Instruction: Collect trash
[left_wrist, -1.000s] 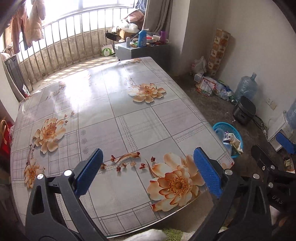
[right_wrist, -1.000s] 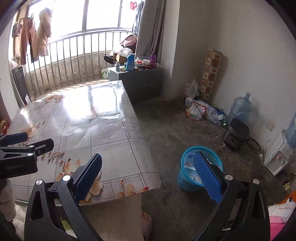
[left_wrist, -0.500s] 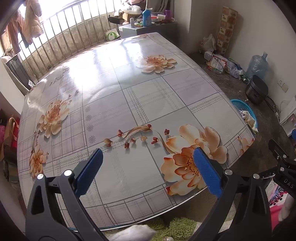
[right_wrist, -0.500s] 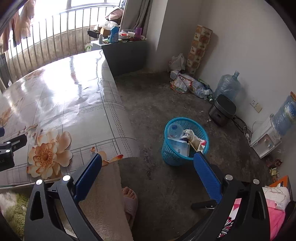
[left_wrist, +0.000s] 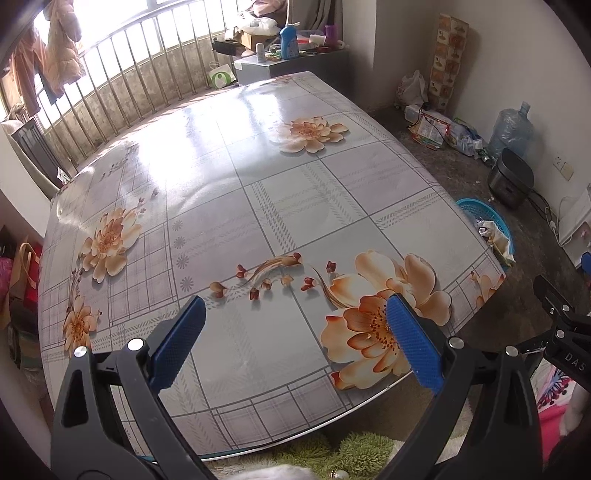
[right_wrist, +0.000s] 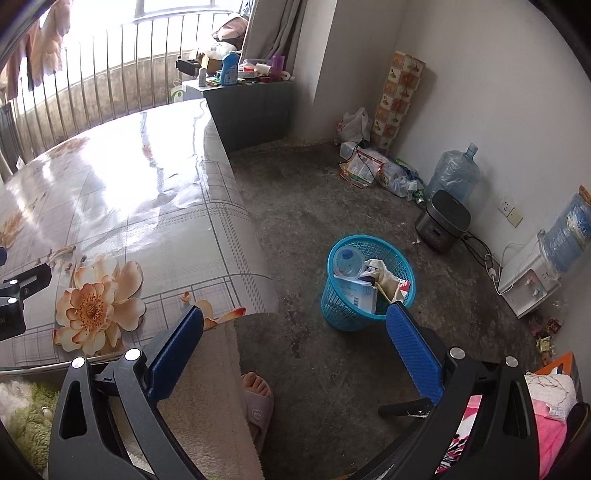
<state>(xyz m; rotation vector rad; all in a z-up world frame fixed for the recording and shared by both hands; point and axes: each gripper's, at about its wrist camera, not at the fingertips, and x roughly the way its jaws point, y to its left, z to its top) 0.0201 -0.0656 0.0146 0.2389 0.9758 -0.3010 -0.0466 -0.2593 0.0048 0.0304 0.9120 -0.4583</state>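
A blue plastic trash basket (right_wrist: 369, 284) stands on the concrete floor right of the table, holding a clear bottle, a carton and wrappers; its rim also shows in the left wrist view (left_wrist: 480, 218). My left gripper (left_wrist: 295, 332) is open and empty above the near part of the flowered table (left_wrist: 258, 206). My right gripper (right_wrist: 295, 339) is open and empty, hovering over the floor beside the table's corner, short of the basket.
A dark cabinet (right_wrist: 251, 107) with bottles stands at the back. Bags and litter (right_wrist: 376, 170), a water jug (right_wrist: 454, 173), a rice cooker (right_wrist: 441, 221) and a dispenser (right_wrist: 532, 280) line the right wall. A slippered foot (right_wrist: 256, 398) is below.
Both views have tilted downward and shifted slightly; the basket now sits higher and nearer the middle of the right wrist view. Both grippers stay open and empty.
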